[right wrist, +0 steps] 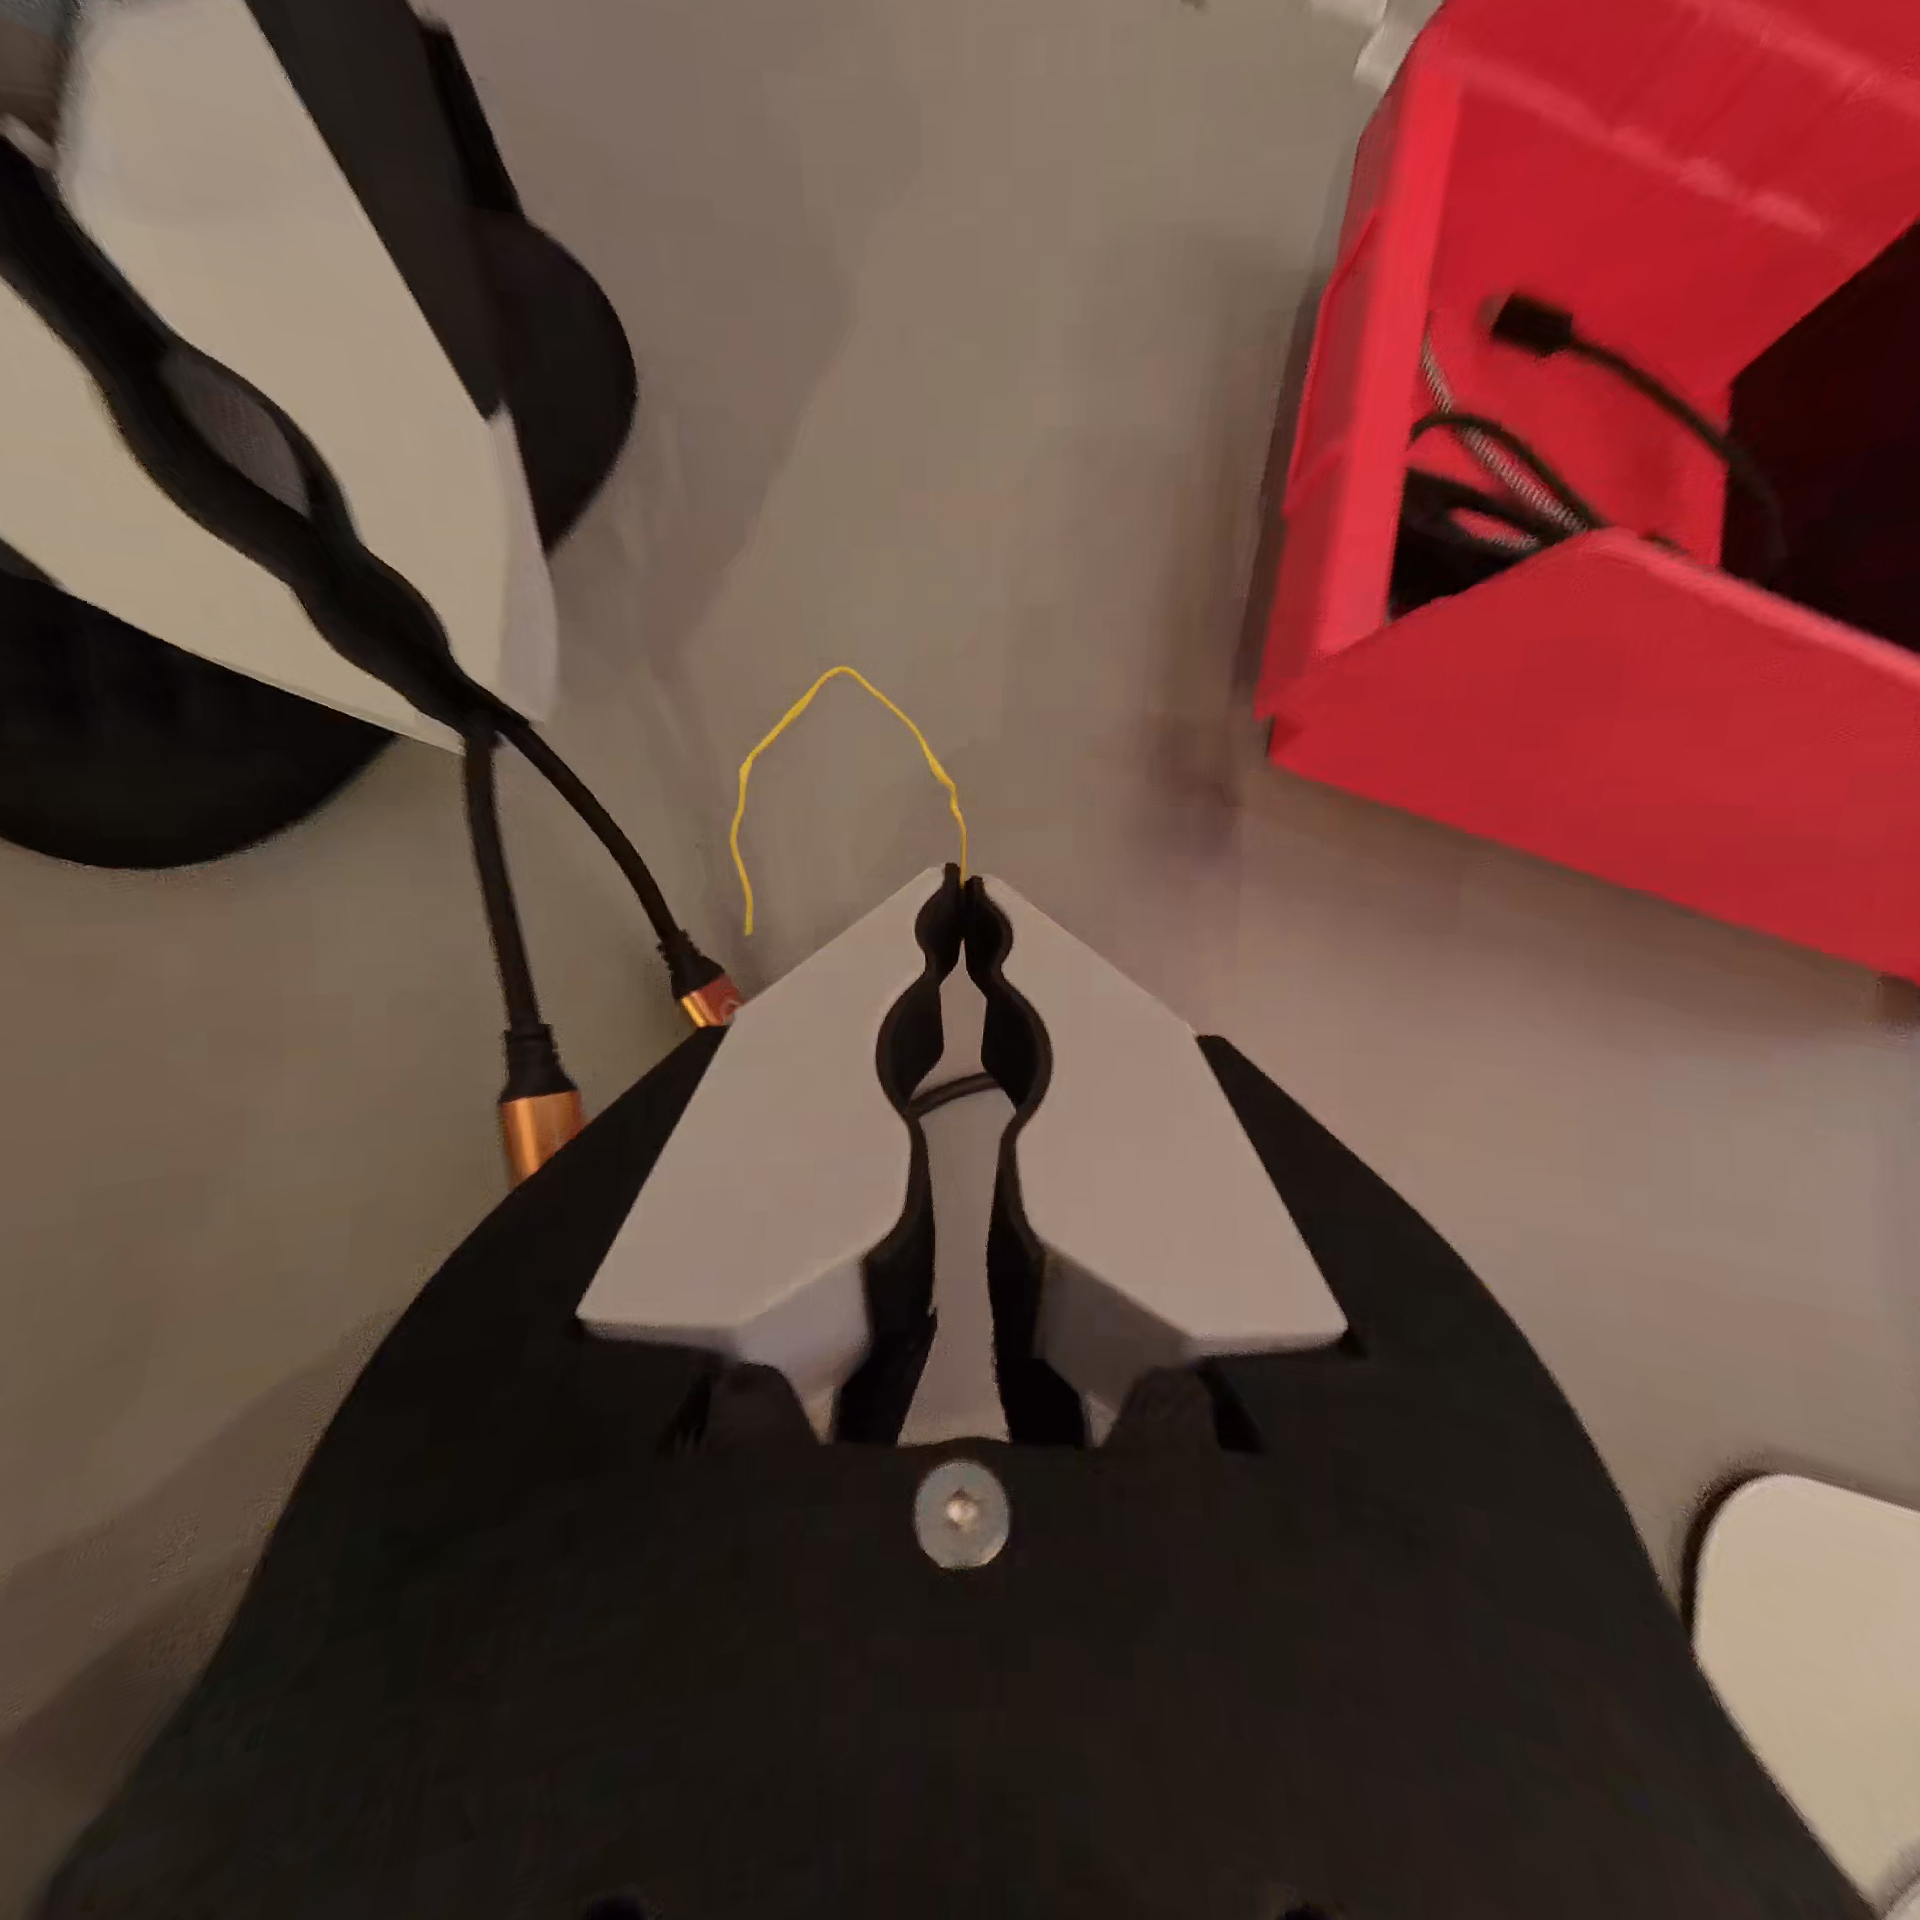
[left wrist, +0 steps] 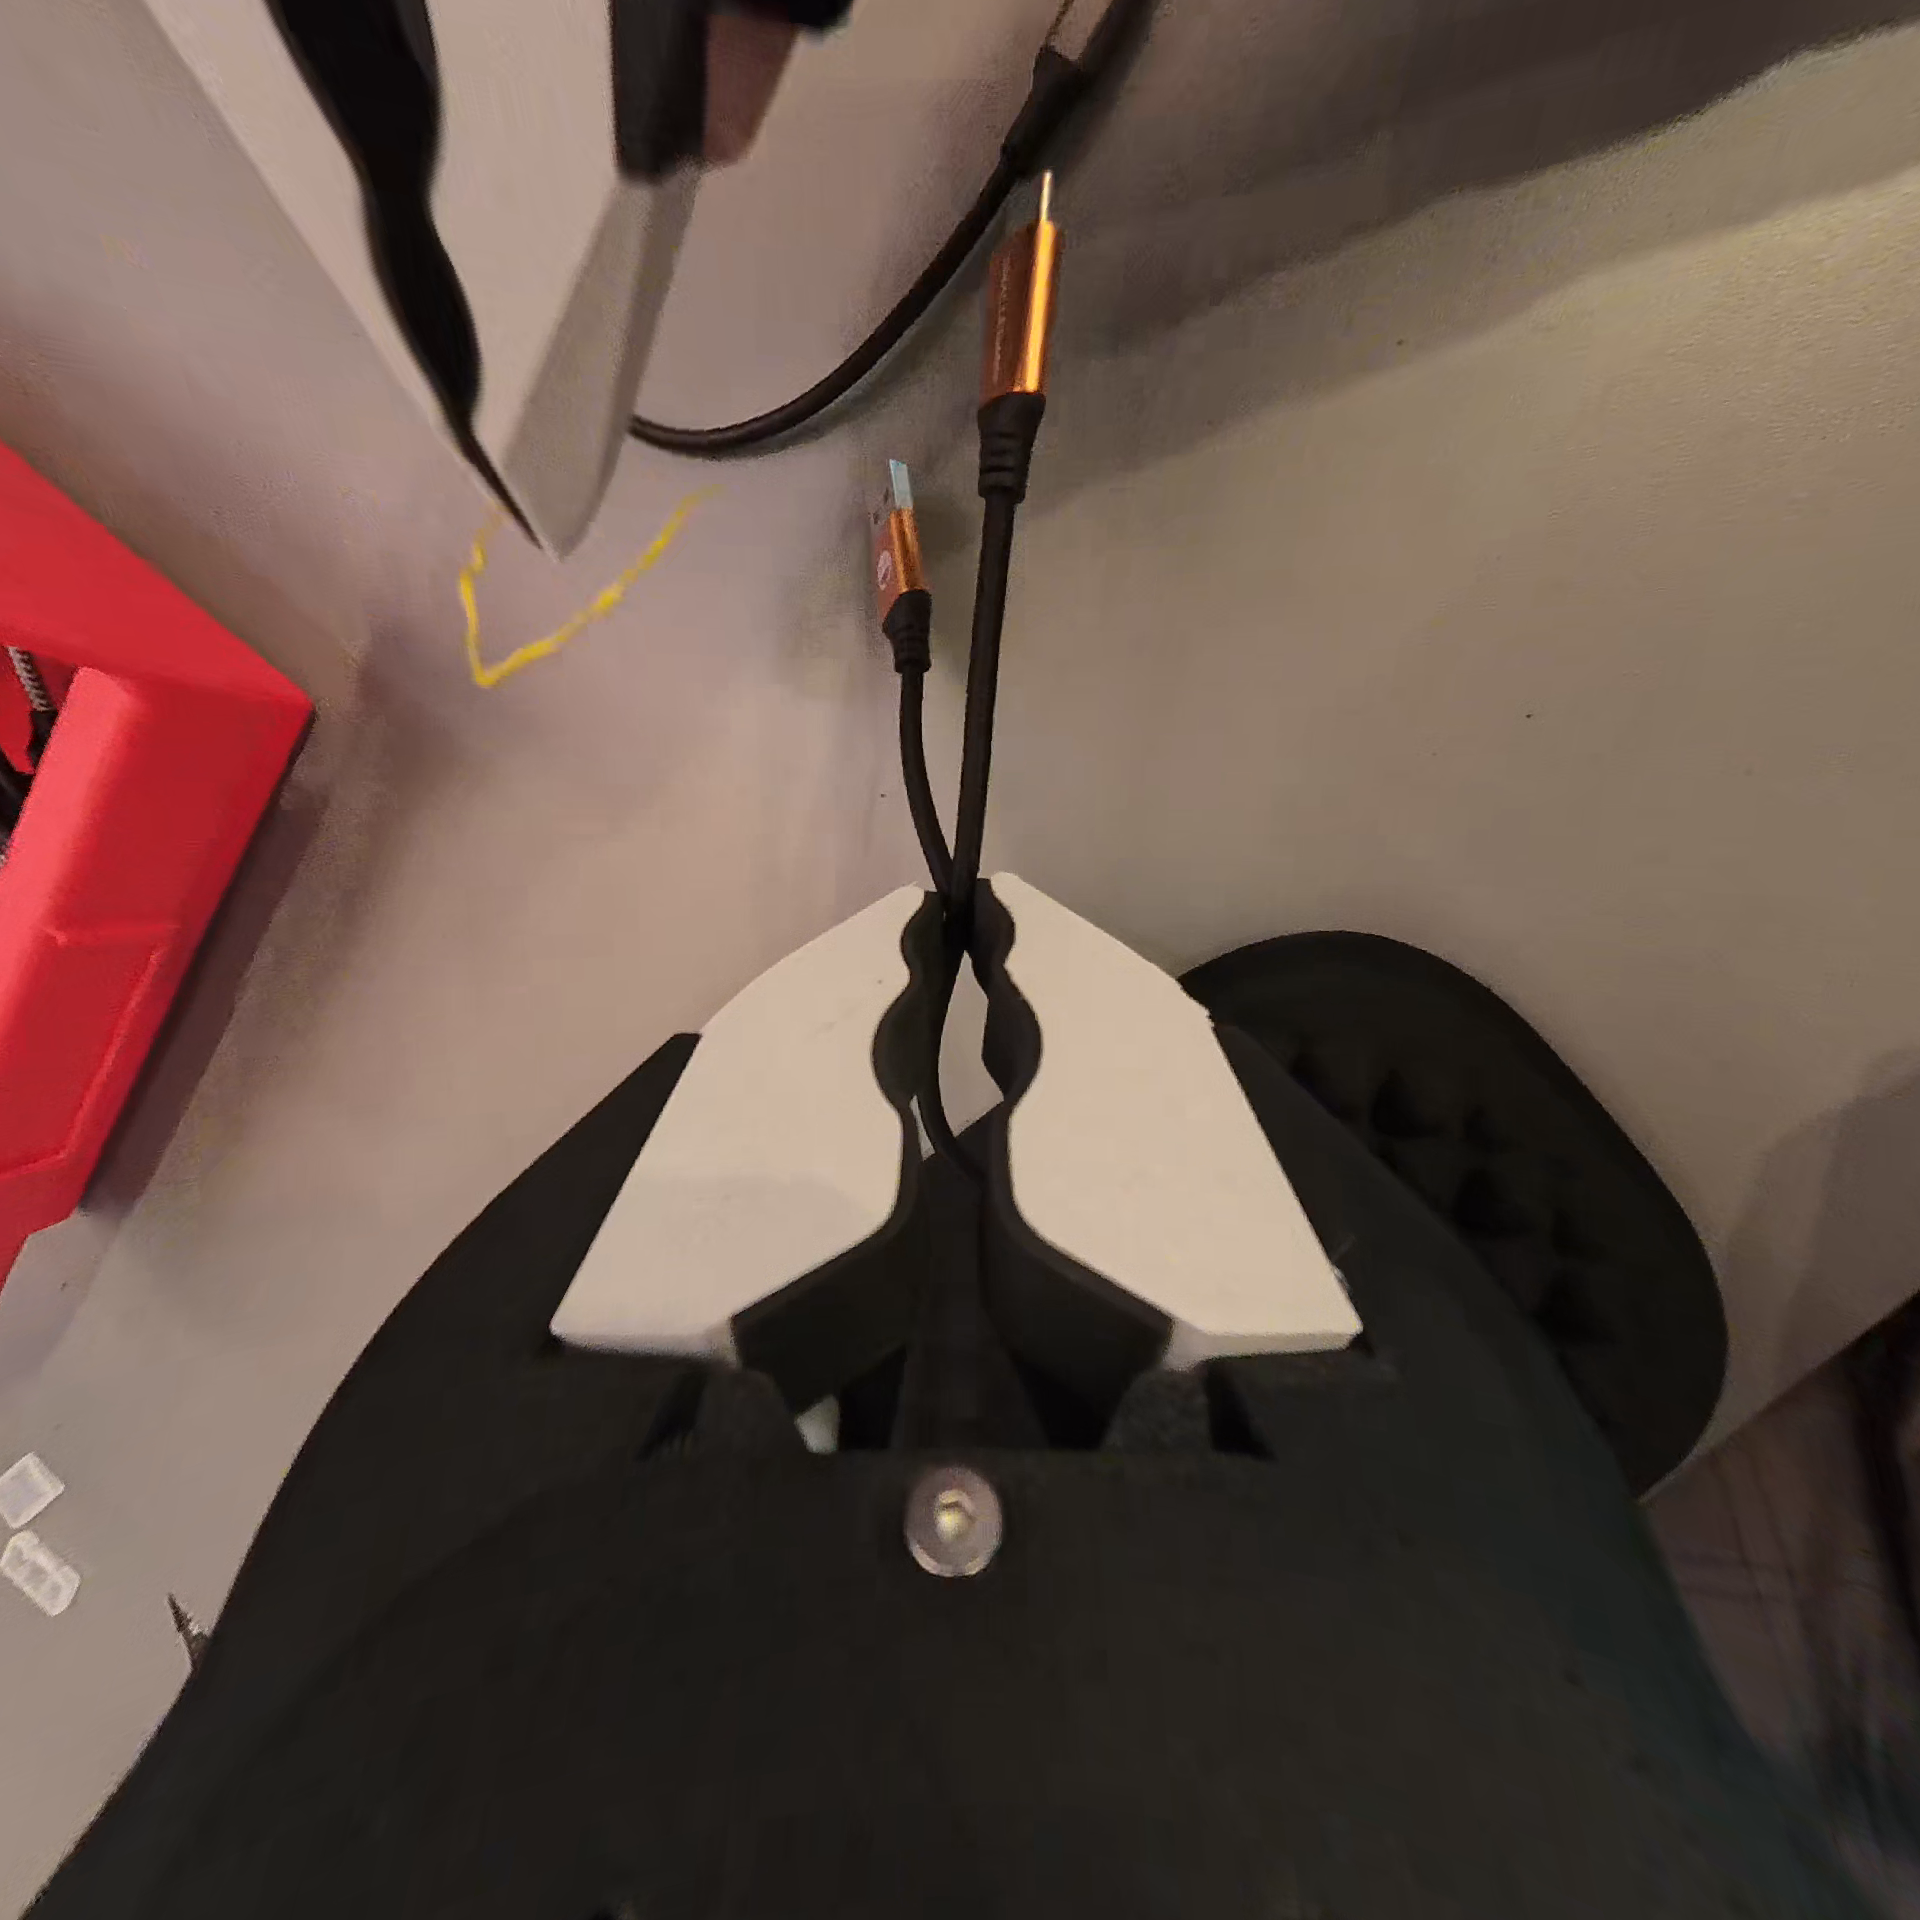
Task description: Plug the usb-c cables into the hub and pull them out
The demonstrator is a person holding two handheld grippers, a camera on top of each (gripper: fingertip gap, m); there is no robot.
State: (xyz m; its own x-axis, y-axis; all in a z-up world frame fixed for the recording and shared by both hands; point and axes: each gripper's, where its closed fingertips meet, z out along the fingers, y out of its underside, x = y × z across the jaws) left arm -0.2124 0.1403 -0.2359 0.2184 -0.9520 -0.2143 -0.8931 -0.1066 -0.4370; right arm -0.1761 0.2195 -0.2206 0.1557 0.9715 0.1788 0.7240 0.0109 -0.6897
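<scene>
My left gripper (left wrist: pixel 961 904) is shut on a short black cable (left wrist: pixel 971 748) folded double, held above the table. Its two orange-sleeved plugs stick out ahead: a long usb-c plug (left wrist: pixel 1023 312) and a smaller plug with a blue tip (left wrist: pixel 899 551). My right gripper (right wrist: pixel 961 883) is shut, with one end of a thin yellow wire (right wrist: pixel 842 748) pinched at its tips. In the right wrist view the left gripper (right wrist: pixel 473 717) sits upper left with the plugs (right wrist: pixel 540 1122) hanging beside my fingers. I cannot make out a hub.
A red box (right wrist: pixel 1610 727) with black cables (right wrist: pixel 1621 374) inside stands to the right gripper's upper right, and shows in the left wrist view (left wrist: pixel 114 831). A black round object (left wrist: pixel 1507 1195) lies nearby. Another black cable (left wrist: pixel 883 343) curves on the grey table. A white object (right wrist: pixel 1818 1662) is lower right.
</scene>
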